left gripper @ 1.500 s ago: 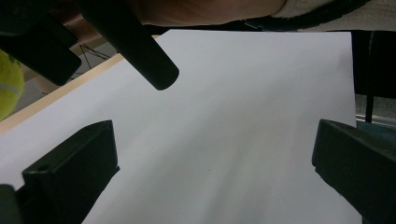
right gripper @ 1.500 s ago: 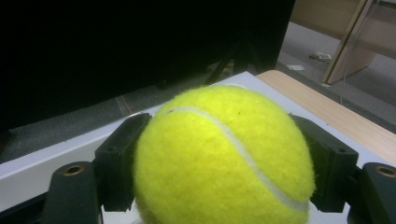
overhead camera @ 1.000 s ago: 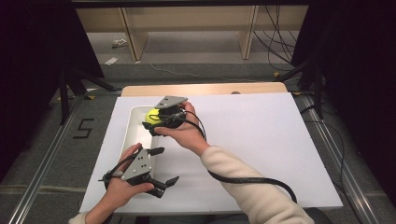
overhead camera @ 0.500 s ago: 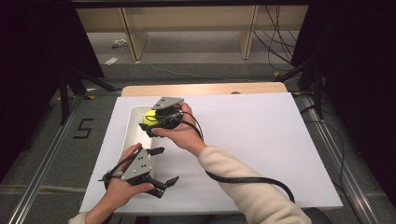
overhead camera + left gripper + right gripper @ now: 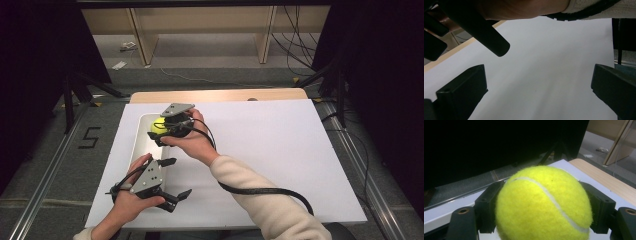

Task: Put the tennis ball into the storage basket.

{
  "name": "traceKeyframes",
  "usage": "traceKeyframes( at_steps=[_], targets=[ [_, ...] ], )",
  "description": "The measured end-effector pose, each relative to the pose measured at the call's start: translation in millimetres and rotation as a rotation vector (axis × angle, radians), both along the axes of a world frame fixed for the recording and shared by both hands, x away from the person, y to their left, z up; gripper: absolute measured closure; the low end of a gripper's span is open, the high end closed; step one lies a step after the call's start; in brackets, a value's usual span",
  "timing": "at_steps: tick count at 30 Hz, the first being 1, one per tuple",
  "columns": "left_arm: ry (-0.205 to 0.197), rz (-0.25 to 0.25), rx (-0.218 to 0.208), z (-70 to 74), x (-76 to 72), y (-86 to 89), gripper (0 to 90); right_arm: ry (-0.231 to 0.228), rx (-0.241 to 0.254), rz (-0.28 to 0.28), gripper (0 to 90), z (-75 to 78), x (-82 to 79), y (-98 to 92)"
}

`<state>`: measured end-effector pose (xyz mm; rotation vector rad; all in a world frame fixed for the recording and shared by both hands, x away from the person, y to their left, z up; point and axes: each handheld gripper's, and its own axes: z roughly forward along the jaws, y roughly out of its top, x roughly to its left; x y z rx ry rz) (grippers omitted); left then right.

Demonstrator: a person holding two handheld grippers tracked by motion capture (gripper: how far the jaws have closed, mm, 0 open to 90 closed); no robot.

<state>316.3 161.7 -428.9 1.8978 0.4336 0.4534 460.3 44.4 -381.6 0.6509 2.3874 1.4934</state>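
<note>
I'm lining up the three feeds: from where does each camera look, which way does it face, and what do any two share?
High view: above the person's side, facing forward and down on the table; both forearms, the left tool and right tool.
Left gripper view: rides the left tool, looks between its wide-apart jaws across the sheet; the right forearm overhead.
Right gripper view: rides the right tool, facing the table's far-left corner.
Shared: the ball, also in the high view.

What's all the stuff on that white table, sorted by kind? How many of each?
Tennis ball: 1, yellow, clamped in the right claw
White tray: 1, under the ball
Hand-held claws: 2, the left claw open and holding nothing
Total: 4
</note>
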Motion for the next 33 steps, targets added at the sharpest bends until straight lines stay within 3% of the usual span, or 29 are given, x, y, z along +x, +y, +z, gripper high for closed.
traceKeyframes(
  at_steps=[33],
  targets=[
    [-0.002,-0.002,0.003,0.1,-0.8,0.2,0.0,0.020,-0.030,0.042,26.6,-5.3,5.7,20.6]
  ],
)
